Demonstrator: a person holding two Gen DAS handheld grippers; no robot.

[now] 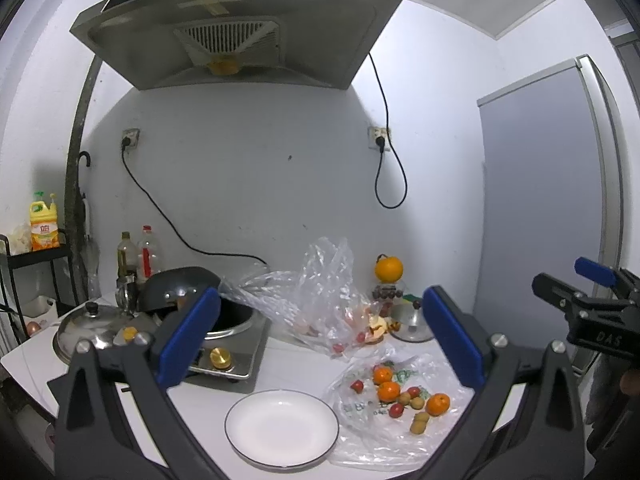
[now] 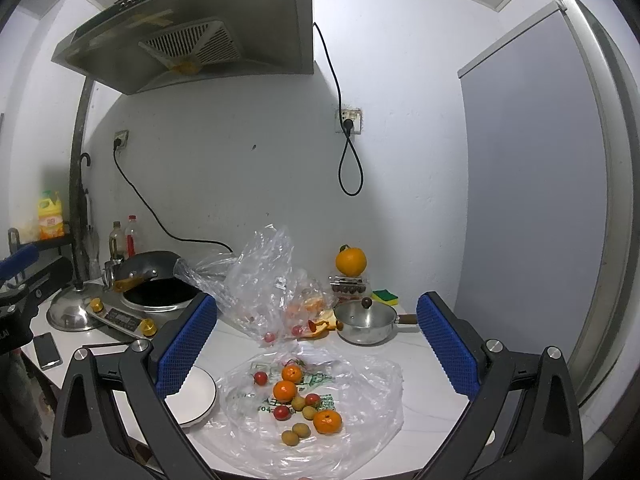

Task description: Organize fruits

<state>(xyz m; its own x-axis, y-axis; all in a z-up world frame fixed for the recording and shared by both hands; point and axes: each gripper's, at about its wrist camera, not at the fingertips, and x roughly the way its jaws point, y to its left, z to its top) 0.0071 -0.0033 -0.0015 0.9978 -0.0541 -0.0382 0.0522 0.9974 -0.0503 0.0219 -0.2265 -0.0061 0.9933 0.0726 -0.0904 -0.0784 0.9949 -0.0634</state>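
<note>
Both the left gripper (image 1: 320, 340) and right gripper (image 2: 316, 344) gape wide, holding nothing.

On the flat plastic bag (image 2: 360, 384) lie three mandarins (image 2: 327, 421), four cherry tomatoes (image 2: 281, 412) and four longans (image 2: 301, 429). One white plate (image 1: 282, 428), one large orange (image 2: 351, 262), two bottles (image 1: 127, 254).

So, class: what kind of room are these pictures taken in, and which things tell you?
Most likely a small home kitchen: a range hood hangs over a cooktop with a wok, beside a fridge.
</note>
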